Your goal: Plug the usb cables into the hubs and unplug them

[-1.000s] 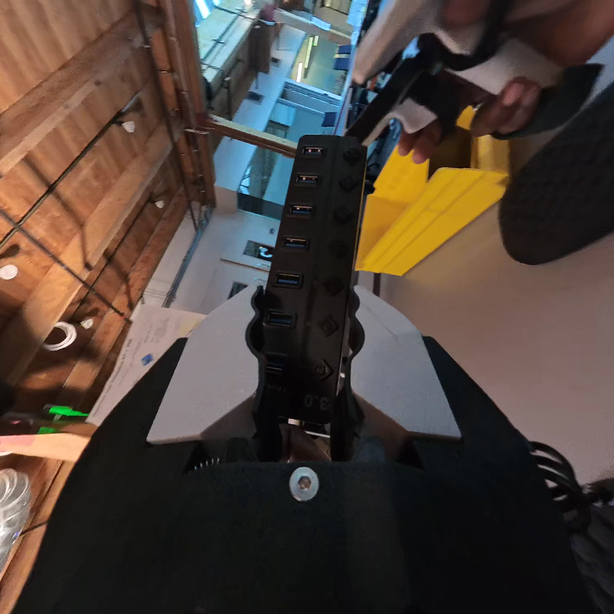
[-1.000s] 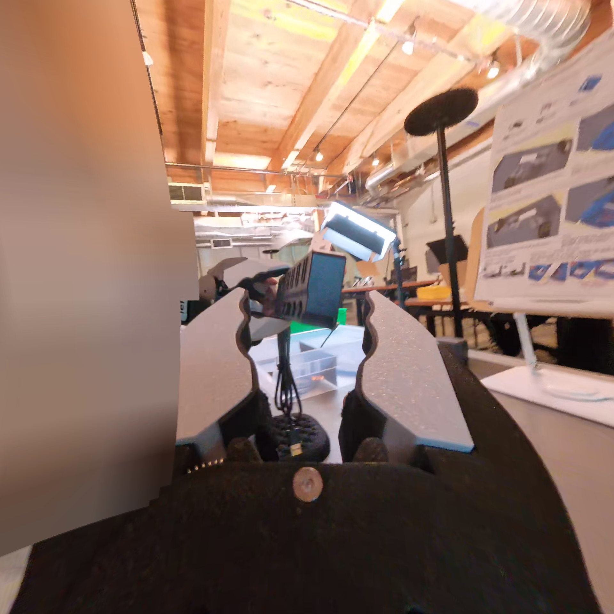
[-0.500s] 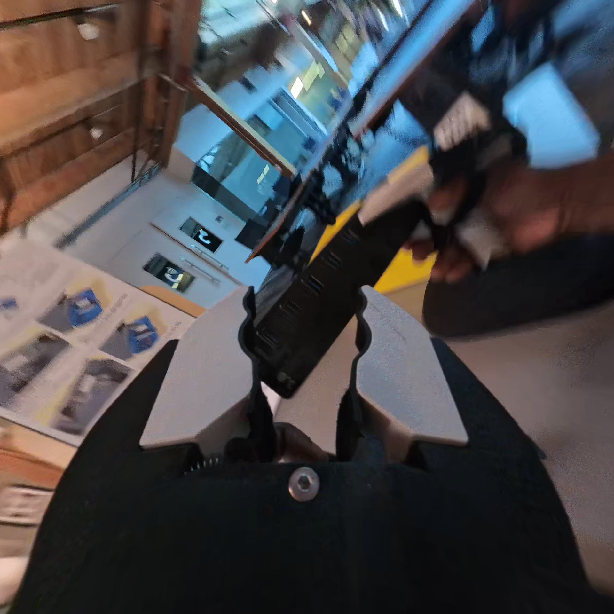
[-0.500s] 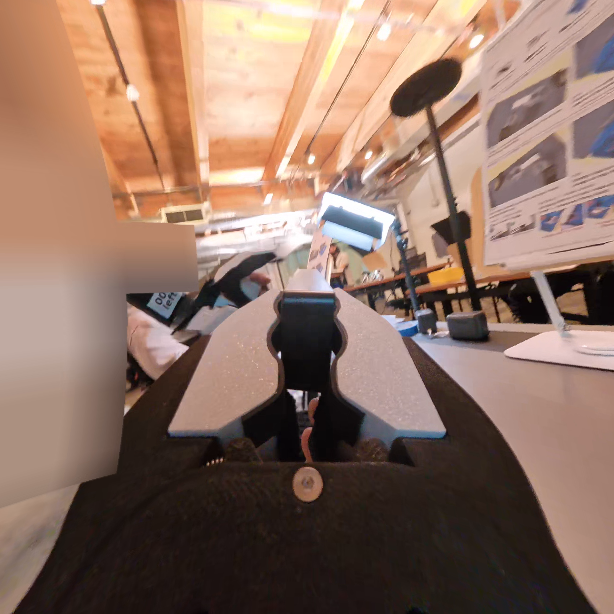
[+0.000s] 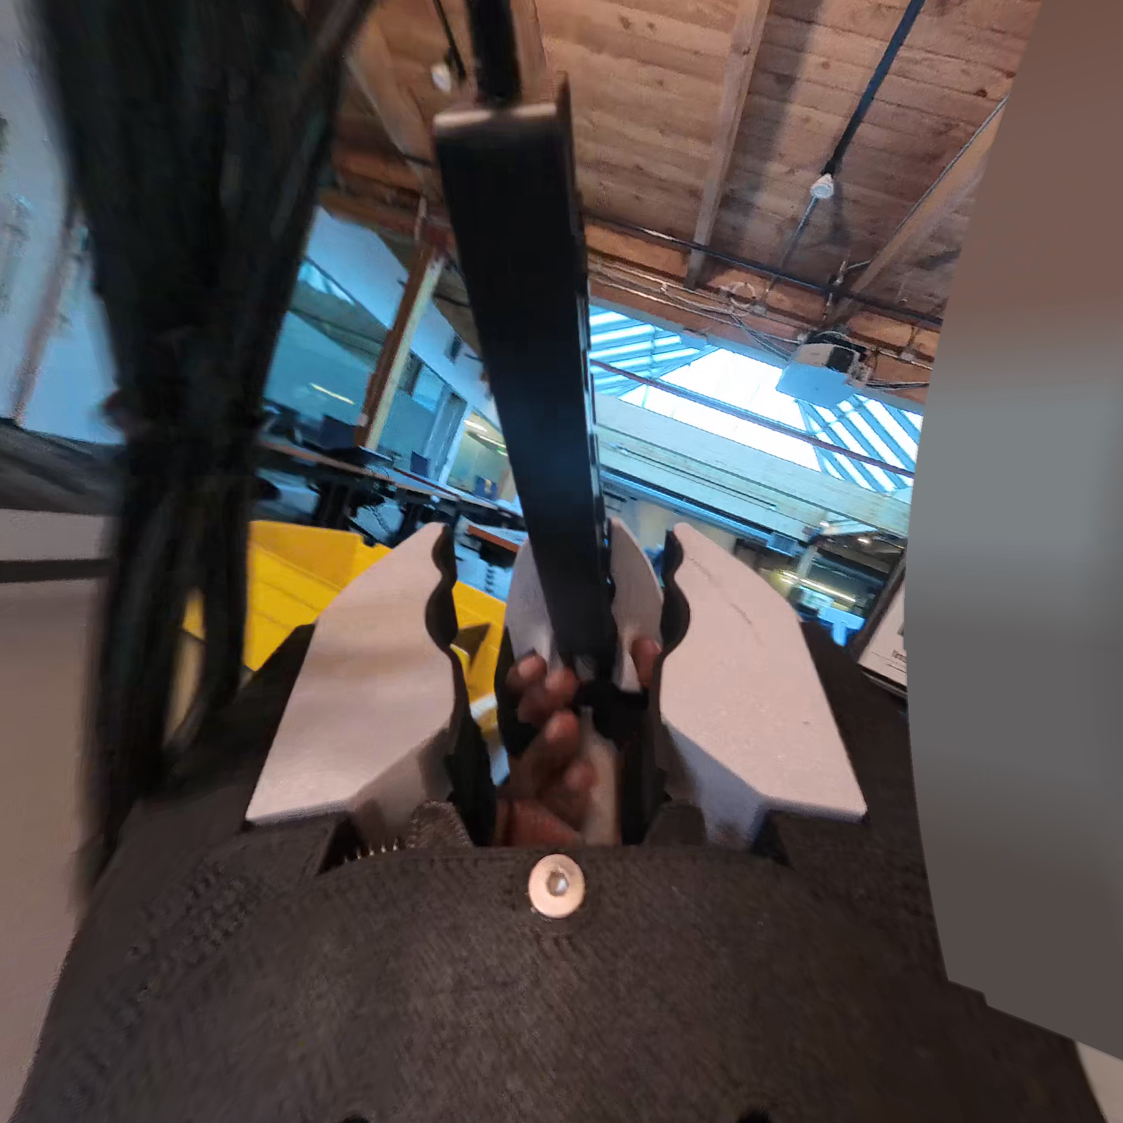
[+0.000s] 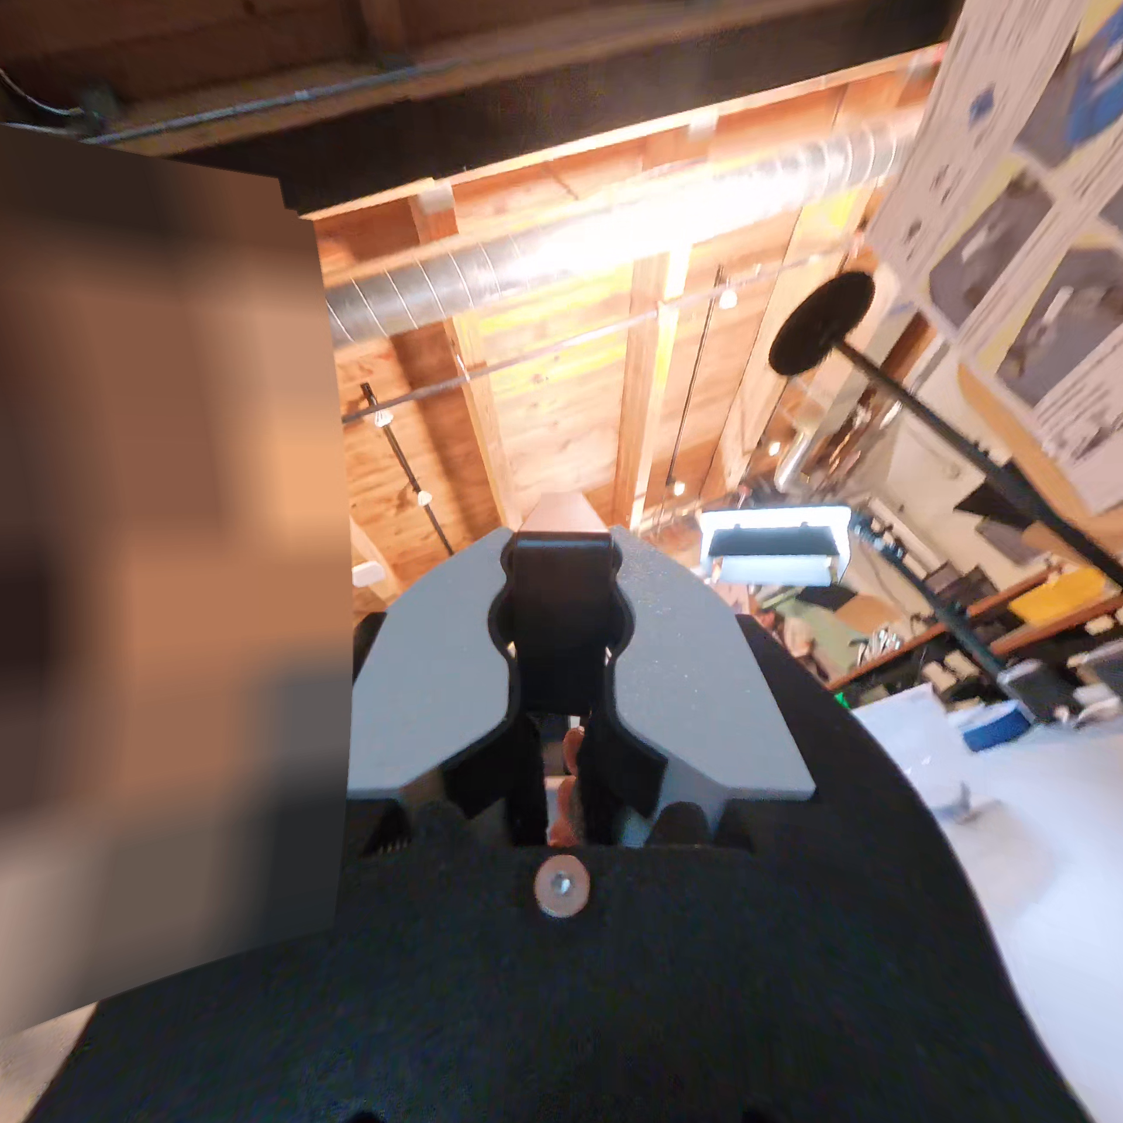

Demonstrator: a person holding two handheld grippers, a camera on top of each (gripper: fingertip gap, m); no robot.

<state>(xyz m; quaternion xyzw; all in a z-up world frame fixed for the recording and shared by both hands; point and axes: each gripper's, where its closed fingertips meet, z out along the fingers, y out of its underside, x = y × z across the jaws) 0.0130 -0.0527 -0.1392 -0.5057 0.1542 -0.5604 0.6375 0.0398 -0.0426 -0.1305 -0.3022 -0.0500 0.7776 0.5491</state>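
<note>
Left wrist view: left gripper (image 5: 556, 598) jaws wide apart, holding nothing; beyond them the black usb hub (image 5: 524, 340) stands upright, gripped by the right gripper (image 5: 580, 598). Right wrist view: right gripper (image 6: 560, 598) jaws clamped on the hub's (image 6: 560, 626) end, raised above the worktop (image 6: 1002, 863).

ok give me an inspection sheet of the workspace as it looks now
surface: pale table, only a corner in the right wrist view.
job's things: black USB hub held up on end; ports not visible.
clutter: yellow bin; blue roll on the table.
grippers: right gripper shut on the hub; left gripper open, its fingers apart and clear of the hub.
cables: blurred black cable bundle hanging at left in the left wrist view; none seen plugged in.
surroundings: wooden ceiling with silver duct; poster board; panel light; black stand.
</note>
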